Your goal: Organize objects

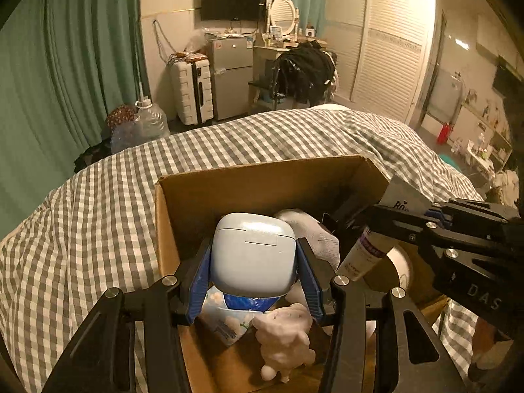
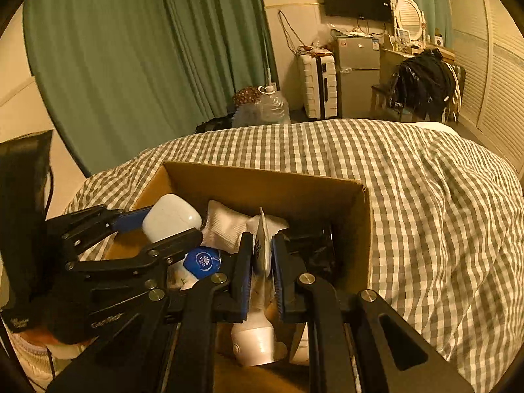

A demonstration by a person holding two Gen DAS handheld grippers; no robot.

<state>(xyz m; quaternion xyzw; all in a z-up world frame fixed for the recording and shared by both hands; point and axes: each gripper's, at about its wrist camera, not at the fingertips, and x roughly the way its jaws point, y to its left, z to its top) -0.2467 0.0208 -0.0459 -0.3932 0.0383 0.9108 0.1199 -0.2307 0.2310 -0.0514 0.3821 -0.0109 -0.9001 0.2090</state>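
In the left wrist view, the left gripper (image 1: 252,271) is clenching a pale earbud case (image 1: 252,255) over the open cardboard box (image 1: 262,180) sitting on the checked bedspread (image 1: 98,213); beneath its fingers are lying a blue-and-white packet (image 1: 235,311) and a pink figurine (image 1: 285,337), with a white sock (image 1: 311,232) just beyond. In the right wrist view, the right gripper (image 2: 262,262) is pinching a flattened tube (image 2: 262,245) above the same box (image 2: 268,180), the case (image 2: 172,217) hanging to its left
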